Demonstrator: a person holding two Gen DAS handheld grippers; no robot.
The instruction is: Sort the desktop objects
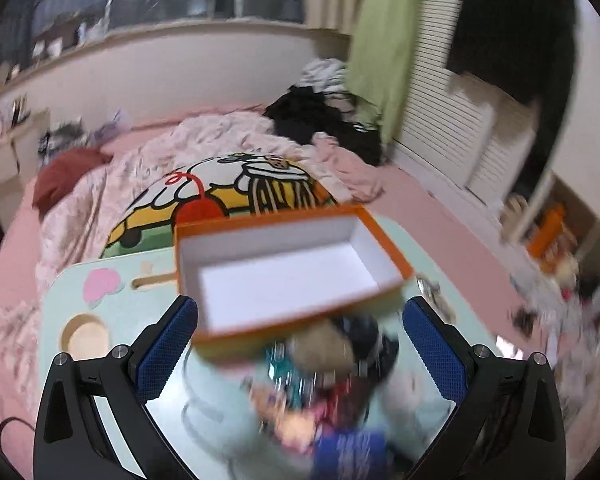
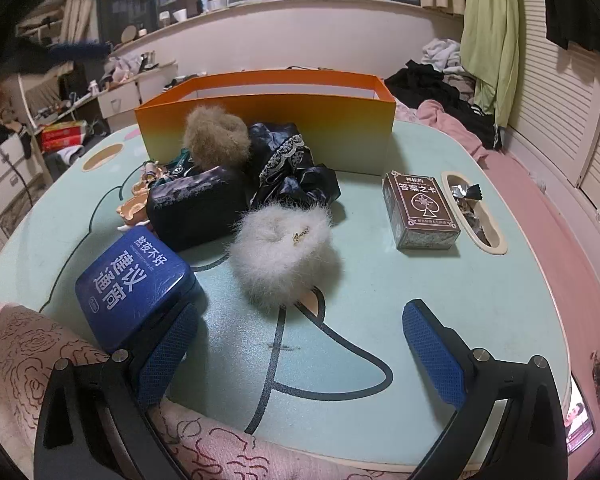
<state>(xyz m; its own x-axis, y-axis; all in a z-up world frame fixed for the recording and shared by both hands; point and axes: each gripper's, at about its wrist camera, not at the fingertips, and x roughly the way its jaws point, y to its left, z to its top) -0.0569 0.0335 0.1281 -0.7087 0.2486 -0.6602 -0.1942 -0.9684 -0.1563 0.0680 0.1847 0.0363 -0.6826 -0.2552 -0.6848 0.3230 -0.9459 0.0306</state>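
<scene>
An orange box (image 2: 268, 120) stands open at the back of the mint table (image 2: 380, 320). In front of it lie a brown furry scrunchie (image 2: 216, 136), a dark lace-trimmed scrunchie (image 2: 292, 168), a dark tin (image 2: 196, 208), a white furry scrunchie (image 2: 284, 248), a blue tin (image 2: 136, 284) and a brown card box (image 2: 420, 212). My right gripper (image 2: 300, 354) is open and low over the near table, its left finger beside the blue tin. The left wrist view is blurred. There my left gripper (image 1: 300, 352) hangs open above the pile, and the box (image 1: 284, 280) shows an empty white inside.
A slot (image 2: 472, 212) at the table's right holds foil wrappers, and a round recess (image 2: 102, 158) sits back left. Small figurines (image 2: 136, 204) lie left of the dark tin. Pink patterned cloth (image 2: 28, 360) covers the near edge. A bed with bedding (image 1: 140, 168) lies beyond.
</scene>
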